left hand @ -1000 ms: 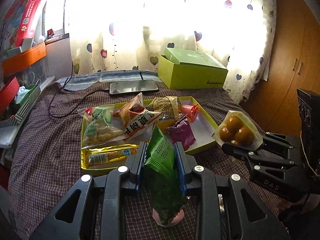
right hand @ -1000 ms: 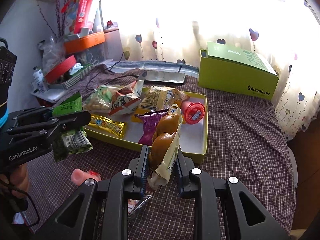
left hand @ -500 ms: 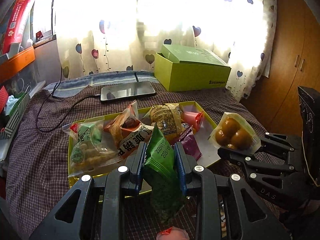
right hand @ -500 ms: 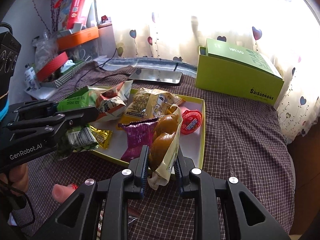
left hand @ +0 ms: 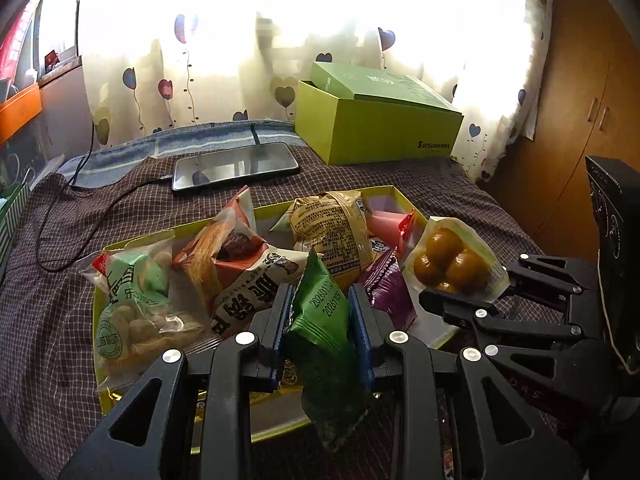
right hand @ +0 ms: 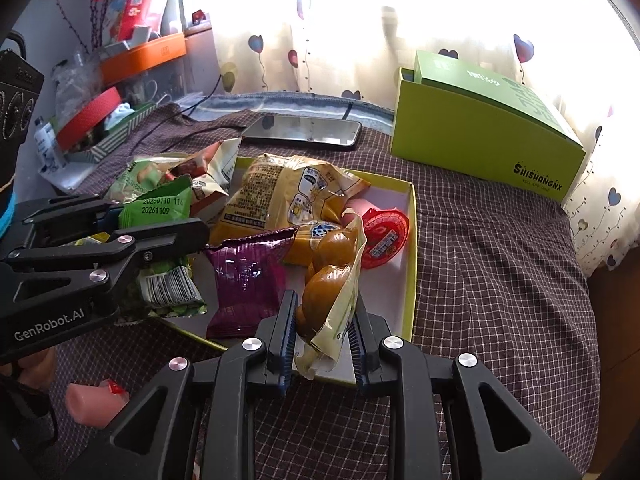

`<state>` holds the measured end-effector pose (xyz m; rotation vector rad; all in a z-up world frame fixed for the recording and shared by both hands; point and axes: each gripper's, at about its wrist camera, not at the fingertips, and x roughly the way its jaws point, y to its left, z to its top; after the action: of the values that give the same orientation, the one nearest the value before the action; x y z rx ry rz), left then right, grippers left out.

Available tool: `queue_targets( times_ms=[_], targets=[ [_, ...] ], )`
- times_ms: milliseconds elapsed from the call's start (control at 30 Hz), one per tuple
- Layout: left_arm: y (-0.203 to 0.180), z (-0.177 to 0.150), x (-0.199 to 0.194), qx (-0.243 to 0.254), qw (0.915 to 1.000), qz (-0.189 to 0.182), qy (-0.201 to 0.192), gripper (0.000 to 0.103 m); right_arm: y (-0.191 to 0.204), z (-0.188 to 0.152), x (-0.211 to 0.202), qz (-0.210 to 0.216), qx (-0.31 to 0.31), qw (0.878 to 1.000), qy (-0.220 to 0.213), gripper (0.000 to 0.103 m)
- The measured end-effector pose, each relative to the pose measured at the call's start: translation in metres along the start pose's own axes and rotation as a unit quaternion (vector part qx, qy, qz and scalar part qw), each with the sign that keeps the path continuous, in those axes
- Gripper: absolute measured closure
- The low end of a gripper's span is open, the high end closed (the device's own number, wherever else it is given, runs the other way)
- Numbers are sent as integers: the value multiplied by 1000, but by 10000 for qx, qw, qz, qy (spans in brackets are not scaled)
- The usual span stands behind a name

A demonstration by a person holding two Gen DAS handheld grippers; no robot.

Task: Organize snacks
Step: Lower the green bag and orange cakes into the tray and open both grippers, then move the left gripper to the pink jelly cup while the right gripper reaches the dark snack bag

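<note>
Fingers: my left gripper (left hand: 320, 330) clamped on green packet (left hand: 326, 344), right gripper (right hand: 324, 338) on brown-ball pouch (right hand: 330, 280), jaws just eased a bit; both over tray (right hand: 412, 256). Risk: tray's crowded w/ bags, pouches could slide off the pile or over rim

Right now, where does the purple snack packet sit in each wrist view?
Left wrist: purple snack packet right of centre, behind the green packet.
Right wrist: purple snack packet left of centre, in the tray.
Shared landmark: green gift box by the curtain.
</note>
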<state>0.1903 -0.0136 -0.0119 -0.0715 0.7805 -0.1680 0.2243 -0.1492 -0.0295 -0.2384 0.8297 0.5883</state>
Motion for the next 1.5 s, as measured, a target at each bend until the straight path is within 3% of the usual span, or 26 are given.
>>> queue_targets(
  times_ms=[167, 400, 667, 1500],
  targets=[
    [-2, 2, 2, 111, 9999, -98, -38, 72, -4, 1, -3, -61, 42, 9999, -125, 73],
    [-3, 6, -8, 152, 9993, -228, -254, 63, -9, 2, -16, -113, 145, 9993, -316, 70],
    [4, 7, -26, -21, 9991, -83, -411, 63, -11, -3, -29, -39, 276, 9987, -417, 69],
    [-10, -55, -75, -358, 9992, 12, -153, 63, 25, -44, -84, 76, 266, 9989, -388, 69]
  ],
)
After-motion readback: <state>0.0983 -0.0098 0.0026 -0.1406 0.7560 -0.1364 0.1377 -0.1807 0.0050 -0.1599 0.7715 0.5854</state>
